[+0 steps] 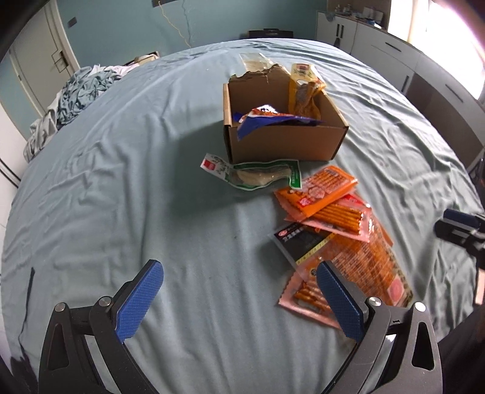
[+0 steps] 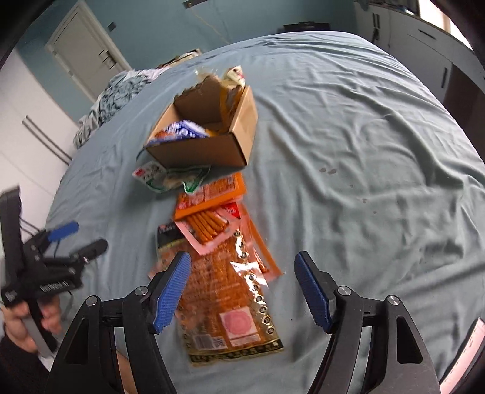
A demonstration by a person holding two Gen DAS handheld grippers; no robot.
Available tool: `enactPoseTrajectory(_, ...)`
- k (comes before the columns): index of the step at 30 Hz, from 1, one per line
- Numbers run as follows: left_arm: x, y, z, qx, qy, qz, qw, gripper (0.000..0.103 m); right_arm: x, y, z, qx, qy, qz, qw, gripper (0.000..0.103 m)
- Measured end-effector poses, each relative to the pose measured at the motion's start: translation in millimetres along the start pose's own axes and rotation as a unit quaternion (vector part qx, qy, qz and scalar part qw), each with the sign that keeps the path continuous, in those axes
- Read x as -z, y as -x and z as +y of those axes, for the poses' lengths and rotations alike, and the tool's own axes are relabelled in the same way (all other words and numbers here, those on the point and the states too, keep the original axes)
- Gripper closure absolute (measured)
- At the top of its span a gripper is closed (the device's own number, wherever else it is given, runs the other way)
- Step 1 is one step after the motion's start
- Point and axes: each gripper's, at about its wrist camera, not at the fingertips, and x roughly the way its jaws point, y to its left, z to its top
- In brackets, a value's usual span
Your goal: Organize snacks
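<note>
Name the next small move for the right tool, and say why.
Probably lower the right tool onto the large orange packet and close. Its jaws stand open and empty directly above that packet, which lies loose on the bed sheet, outside the cardboard box.

No legible text on packets (image 2: 230, 303)

This is a bedroom in a home. A wide bed (image 1: 151, 181) covered by a wrinkled pale blue-grey sheet fills both views, with crumpled bedding (image 1: 75, 91) heaped at its far corner. Teal walls (image 1: 121, 24) surround it, a white panelled door (image 2: 88, 51) stands at the left, and white cabinets (image 1: 379, 51) line the window side.
</note>
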Motion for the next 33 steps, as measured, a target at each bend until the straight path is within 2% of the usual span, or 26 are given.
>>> enactPoseTrajectory(2,3.3,4.3,1.1,-0.002,0.004,0.0,1.0,0.0,3.5,-16.8,-3.1,0.01,-0.01,0.025,1.0,0.033)
enactPoseTrajectory(5,4.5,10.8,0.5,0.004,0.009,-0.003,0.9999,0.0,3.4,-24.1,1.0,-0.005,-0.016,0.034,0.999,0.033)
enactPoseTrajectory(10,5.4,11.3,-5.6,-0.014,-0.002,-0.005,0.9999,0.0,-1.1,-27.9,-2.2,0.032,0.005,0.014,0.999,0.033)
enactPoseTrajectory(14,6.0,5.0,-7.4,-0.022,-0.008,0.0,0.9997,0.0,-1.0,-37.8,-9.5,0.02,-0.018,0.016,1.0,0.033)
enactPoseTrajectory(21,2.4,-14.1,-6.3,-0.004,0.004,0.026,0.9996,0.0,-4.3,-54.4,-10.2,0.028,-0.006,0.025,0.999,0.033)
enactPoseTrajectory(25,2.3,-21.7,-10.4,-0.007,-0.003,0.034,0.9994,0.0,-5.1,-58.9,-9.2,0.027,-0.003,0.029,0.999,0.033)
enactPoseTrajectory(33,0.5,-19.8,-12.1,-0.001,-0.004,0.03,0.9995,0.0,-4.9,-56.3,-6.3,0.026,0.003,0.022,0.999,0.033)
